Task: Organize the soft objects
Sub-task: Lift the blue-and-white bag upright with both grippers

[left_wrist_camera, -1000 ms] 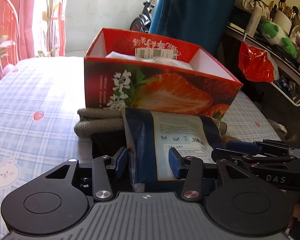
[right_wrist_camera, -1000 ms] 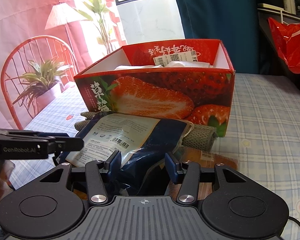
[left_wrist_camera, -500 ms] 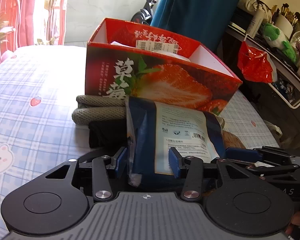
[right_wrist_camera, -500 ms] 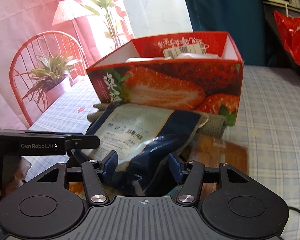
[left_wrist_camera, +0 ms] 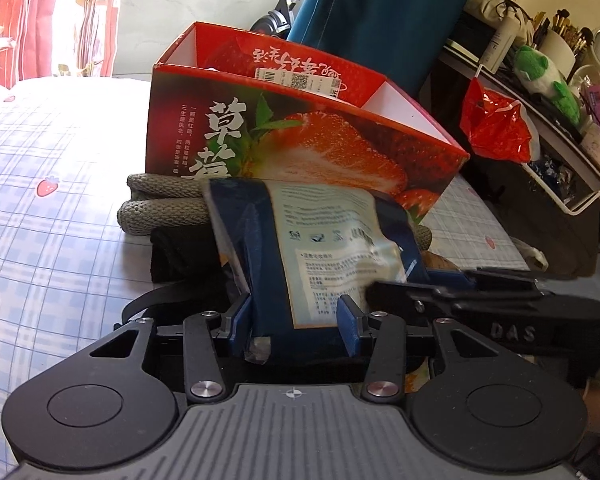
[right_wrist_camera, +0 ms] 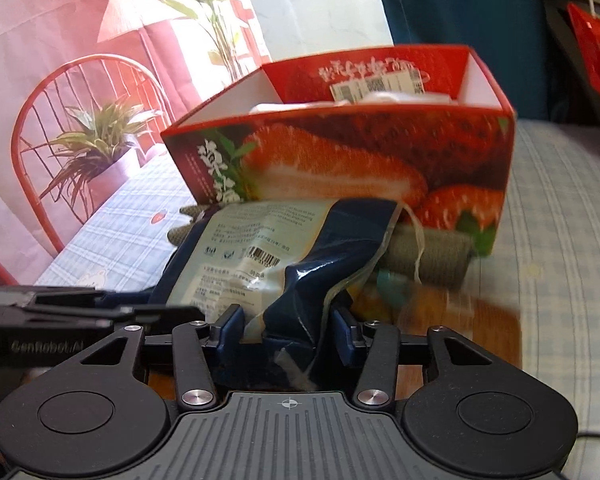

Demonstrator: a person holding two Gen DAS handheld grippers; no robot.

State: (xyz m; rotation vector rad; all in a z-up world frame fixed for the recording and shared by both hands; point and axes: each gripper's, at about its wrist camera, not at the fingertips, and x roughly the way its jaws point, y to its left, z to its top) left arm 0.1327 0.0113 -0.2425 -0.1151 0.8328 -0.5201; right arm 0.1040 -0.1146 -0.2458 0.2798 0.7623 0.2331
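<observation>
Left tool [left_wrist_camera: 296, 322]: clamped on the near end of the blue pouch, one blue pad against each side, pointing down toward the strawberry box.
Left tool from the right wrist view [right_wrist_camera: 92, 312]: seen side-on as a black bar at the left edge, reaching in to the pouch's left end.
Grey knitted roll [left_wrist_camera: 160, 210]: beyond the left tool and to its left, lying on the checked cloth, touching the foot of the box and passing under the pouch.
Black fabric [left_wrist_camera: 184, 254]: just ahead of the left tool, under the pouch, nearer than the grey roll.
Blue pouch [left_wrist_camera: 320, 248]: between both tools, raised off the worktop, white printed label facing up, far end just short of the box's front wall.
Blue pouch from the right wrist view [right_wrist_camera: 284, 264]: crumpled near the pads, barcode visible.
Strawberry box [left_wrist_camera: 300, 148]: open-topped, straight ahead of both tools, white items and a label inside.
Right tool [right_wrist_camera: 290, 330]: pinching the pouch's crumpled near end after just closing further on it.
Worktop [right_wrist_camera: 560, 240]: checked cloth, right of the right tool.
Red bag [left_wrist_camera: 496, 128]: hanging far right, beyond the left tool.
</observation>
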